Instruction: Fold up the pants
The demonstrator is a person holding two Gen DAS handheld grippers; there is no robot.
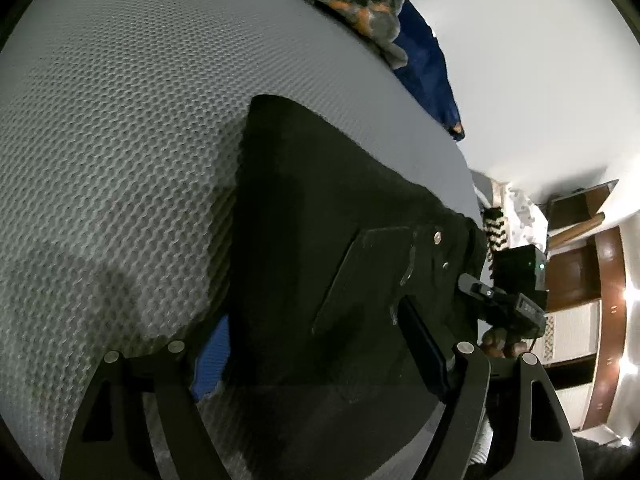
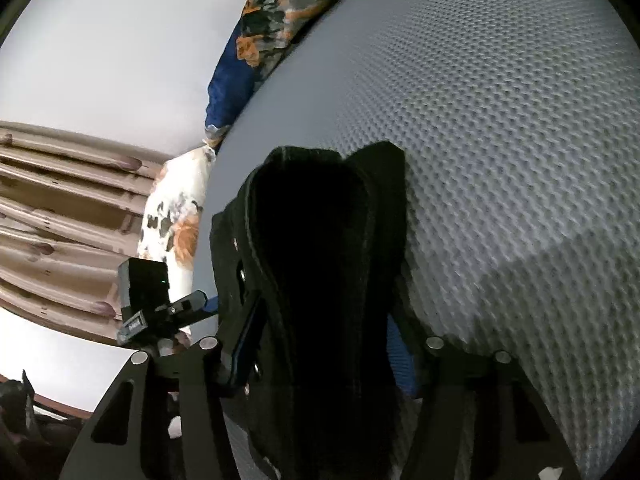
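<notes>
Black pants [image 1: 320,216] hang over a grey textured mattress [image 1: 120,140]. In the left wrist view my left gripper [image 1: 320,364] is shut on the pants; the cloth fills the gap between its blue-padded fingers [image 1: 208,364]. The right gripper [image 1: 404,280] shows beyond, also clamped on the pants edge. In the right wrist view the pants [image 2: 320,260] bunch between my right gripper [image 2: 324,344] fingers, lifted off the mattress [image 2: 500,140]. The left gripper [image 2: 240,320] grips the same cloth at the left.
A blue and orange patterned blanket [image 1: 380,12] lies at the mattress's far edge, also in the right wrist view [image 2: 264,28]. A floral pillow [image 2: 172,216] sits by the bed. White wall [image 1: 540,80] and wooden furniture [image 1: 580,264] stand beyond.
</notes>
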